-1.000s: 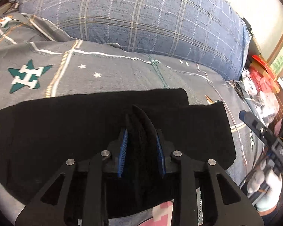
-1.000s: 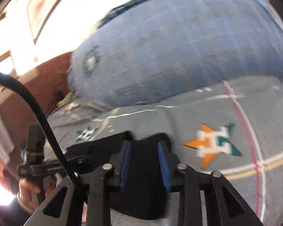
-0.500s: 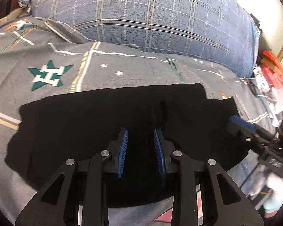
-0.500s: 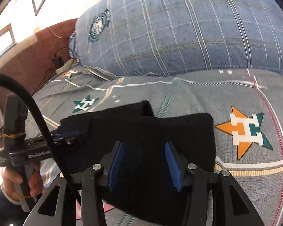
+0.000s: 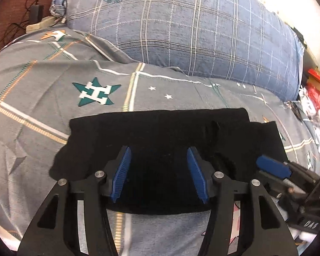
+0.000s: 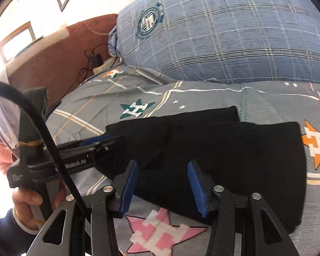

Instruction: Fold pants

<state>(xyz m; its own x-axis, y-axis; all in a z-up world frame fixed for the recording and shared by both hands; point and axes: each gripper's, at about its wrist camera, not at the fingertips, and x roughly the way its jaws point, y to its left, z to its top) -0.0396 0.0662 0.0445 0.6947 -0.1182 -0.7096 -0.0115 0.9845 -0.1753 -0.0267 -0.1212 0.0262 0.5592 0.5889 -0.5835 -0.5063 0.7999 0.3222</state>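
Matt black cloth pants (image 5: 160, 132) on smooth printed cotton-like bedsheet (image 5: 42, 81); woven plaid pillow (image 5: 181, 32).

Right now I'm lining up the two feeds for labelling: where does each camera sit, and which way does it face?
Left wrist: on the left gripper, looking down over the black pants toward the blue pillow; its opening fingers hold nothing; right gripper at right.
Right wrist: on the right gripper, facing the same pants; left gripper and hand at left.
Shared: pants, pillow, grey bedspread.
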